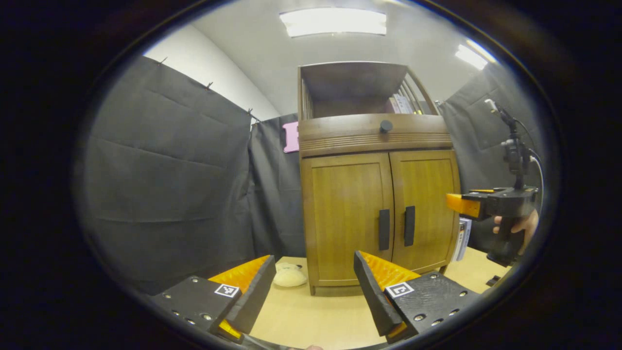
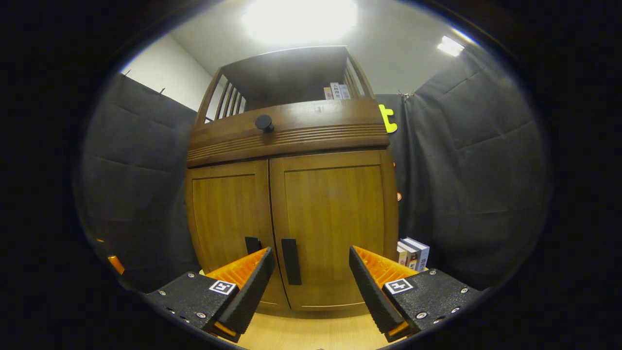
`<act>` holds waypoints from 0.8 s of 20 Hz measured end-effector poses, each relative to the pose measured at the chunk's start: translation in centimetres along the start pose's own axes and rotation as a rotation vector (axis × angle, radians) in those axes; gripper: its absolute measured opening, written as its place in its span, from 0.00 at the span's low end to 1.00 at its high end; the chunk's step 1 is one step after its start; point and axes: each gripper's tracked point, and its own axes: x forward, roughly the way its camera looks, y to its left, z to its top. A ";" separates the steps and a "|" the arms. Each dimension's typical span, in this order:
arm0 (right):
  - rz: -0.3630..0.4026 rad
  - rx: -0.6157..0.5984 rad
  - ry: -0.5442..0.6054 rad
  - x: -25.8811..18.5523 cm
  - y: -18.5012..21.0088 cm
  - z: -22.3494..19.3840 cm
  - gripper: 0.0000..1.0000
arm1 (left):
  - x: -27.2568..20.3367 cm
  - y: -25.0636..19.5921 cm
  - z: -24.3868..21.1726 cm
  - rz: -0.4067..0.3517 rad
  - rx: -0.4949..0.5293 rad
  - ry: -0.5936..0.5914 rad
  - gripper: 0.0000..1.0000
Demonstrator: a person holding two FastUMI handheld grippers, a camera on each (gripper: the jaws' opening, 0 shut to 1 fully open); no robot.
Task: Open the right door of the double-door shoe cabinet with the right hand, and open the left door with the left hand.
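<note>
Brown wooden double-door shoe cabinet [image 1: 374, 194] stands upright on the light wooden tabletop [image 1: 301, 316], long axis vertical, front facing both cameras. Both doors shut: left door [image 1: 347, 218], right door [image 1: 423, 209]. Each carries a black bar handle, long axis vertical, either side of the centre seam: left handle [image 1: 384, 229], right handle [image 2: 290, 261]. Round black knob [image 1: 386, 126] on the band above the doors, open shelf on top of that.

Left gripper [image 1: 311, 282] sits back from the cabinet, in front of the left door, jaws wide apart, nothing between them.

Right gripper [image 2: 308, 274] is closer in, low in front of the right door, jaws apart, right handle seen between the fingers, no contact visible.

Small cream lump [image 1: 289, 276] on the table beside the cabinet's left foot.
</note>
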 end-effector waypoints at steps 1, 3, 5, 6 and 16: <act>0.006 0.002 0.000 0.8 0.3 0.0 0.95 | 0.0 -0.1 -0.3 0.008 -0.001 0.003 0.92; 0.014 -0.007 0.013 2.6 0.7 -0.5 0.95 | 0.0 0.0 -0.3 0.024 0.000 0.012 0.93; 0.025 -0.004 0.026 3.7 1.1 -1.3 0.95 | -0.1 0.2 -0.3 0.041 0.004 0.016 0.93; 0.030 0.000 0.027 4.3 1.2 -1.5 0.95 | -0.2 0.4 -0.1 0.052 0.008 0.016 0.95; 0.042 -0.028 0.141 11.5 2.9 -6.5 0.94 | -0.2 1.0 -0.1 0.140 0.045 0.034 0.95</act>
